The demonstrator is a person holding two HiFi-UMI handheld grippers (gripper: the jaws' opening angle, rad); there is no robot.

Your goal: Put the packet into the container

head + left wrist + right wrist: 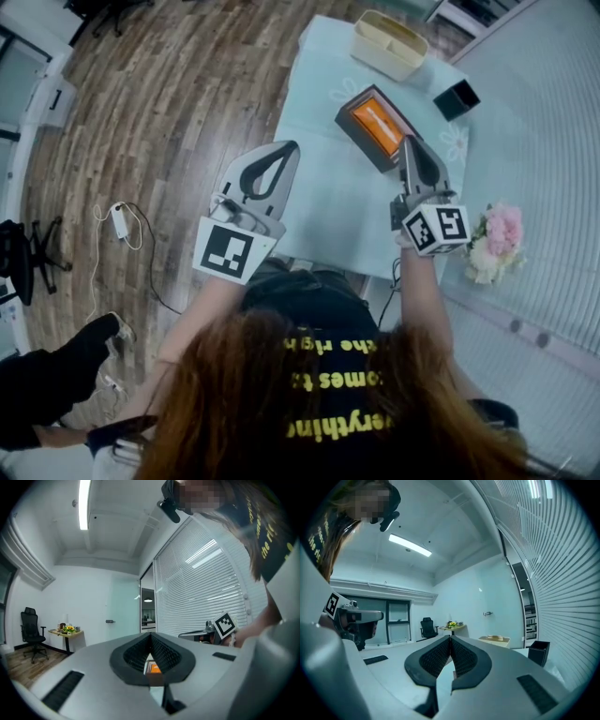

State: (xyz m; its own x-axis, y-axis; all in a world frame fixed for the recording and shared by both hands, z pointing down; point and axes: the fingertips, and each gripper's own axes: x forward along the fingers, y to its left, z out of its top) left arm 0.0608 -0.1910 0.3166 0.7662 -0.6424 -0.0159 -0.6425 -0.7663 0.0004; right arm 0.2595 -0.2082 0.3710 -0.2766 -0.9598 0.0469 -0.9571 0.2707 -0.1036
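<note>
The right gripper [450, 637] has its jaws pressed together with nothing between them. In the head view its tip sits over the near end of the packet [375, 127]; whether it touches is unclear. The left gripper [151, 635] is likewise closed and empty, at the left edge of the table [328, 197]. The orange packet lies flat on the table, apart from the cream container [389, 42] and a black box [457, 98].
</note>
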